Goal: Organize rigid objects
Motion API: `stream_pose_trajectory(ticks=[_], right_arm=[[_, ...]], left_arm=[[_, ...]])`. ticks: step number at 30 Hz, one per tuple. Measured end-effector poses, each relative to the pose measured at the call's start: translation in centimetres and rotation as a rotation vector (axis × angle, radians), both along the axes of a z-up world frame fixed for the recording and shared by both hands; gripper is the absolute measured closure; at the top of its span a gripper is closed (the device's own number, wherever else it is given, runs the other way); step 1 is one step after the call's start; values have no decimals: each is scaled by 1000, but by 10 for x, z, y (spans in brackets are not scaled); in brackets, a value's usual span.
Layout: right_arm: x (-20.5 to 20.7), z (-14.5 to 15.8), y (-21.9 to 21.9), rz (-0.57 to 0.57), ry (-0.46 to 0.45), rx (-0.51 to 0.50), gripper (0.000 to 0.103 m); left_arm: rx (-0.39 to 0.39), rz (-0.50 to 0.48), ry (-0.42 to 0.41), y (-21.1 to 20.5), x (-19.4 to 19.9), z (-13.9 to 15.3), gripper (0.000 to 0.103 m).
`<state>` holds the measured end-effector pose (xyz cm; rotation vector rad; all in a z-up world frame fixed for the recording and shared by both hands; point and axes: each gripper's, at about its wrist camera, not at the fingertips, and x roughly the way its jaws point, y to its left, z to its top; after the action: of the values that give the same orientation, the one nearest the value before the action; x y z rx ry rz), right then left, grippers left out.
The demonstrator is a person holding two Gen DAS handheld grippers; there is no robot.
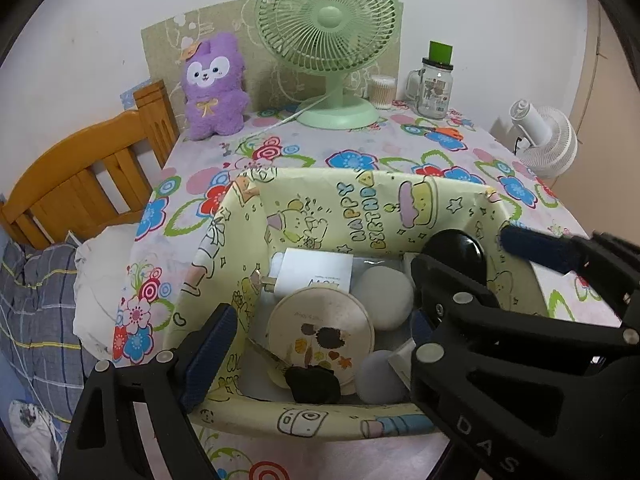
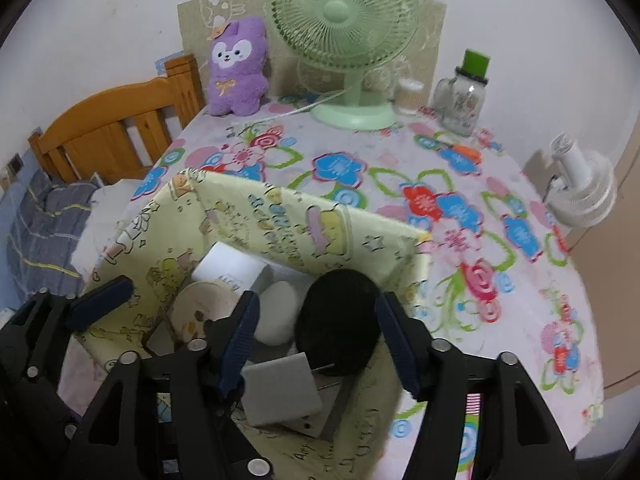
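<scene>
A yellow "Happy Birthday" paper box (image 1: 304,190) (image 2: 360,228) stands on the flowered table. Inside lie a white charger box (image 1: 316,270) (image 2: 230,268), a round cream compact (image 1: 320,326) (image 2: 200,310), a white egg-shaped object (image 1: 386,298) (image 2: 278,306), a grey box (image 2: 280,394) and a black round disc (image 1: 454,254) (image 2: 338,318). My right gripper (image 2: 316,346) is open, its fingers on either side of the disc and apart from it. My left gripper (image 1: 356,316) is open, straddling the box; its right fingertip is hidden behind the right gripper.
At the back of the table (image 2: 400,168) stand a green fan (image 1: 328,40), a purple plush (image 1: 214,86), a cotton swab tub (image 1: 382,92) and a glass jar with a green lid (image 1: 434,88). A white fan (image 1: 544,140) is at right; a wooden headboard (image 1: 88,172) at left.
</scene>
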<state>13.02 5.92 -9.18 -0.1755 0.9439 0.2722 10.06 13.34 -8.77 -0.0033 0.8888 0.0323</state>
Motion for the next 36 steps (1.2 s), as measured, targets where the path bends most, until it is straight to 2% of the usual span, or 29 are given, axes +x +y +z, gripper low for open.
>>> stream_pose_trajectory(ticks=[5, 15, 26, 36], right_arm=[[-8, 12, -7, -19, -52, -23, 25], [-21, 24, -28, -63, -75, 0, 17], [-35, 39, -60, -115, -112, 9, 12], [-47, 52, -93, -164, -147, 10, 8]], left_arm=[[1, -16, -25, -7, -5, 8, 12], [18, -34, -61, -24, -17, 20, 8], [37, -50, -97, -49, -27, 32, 2], [34, -74, -127, -72, -33, 43, 1]])
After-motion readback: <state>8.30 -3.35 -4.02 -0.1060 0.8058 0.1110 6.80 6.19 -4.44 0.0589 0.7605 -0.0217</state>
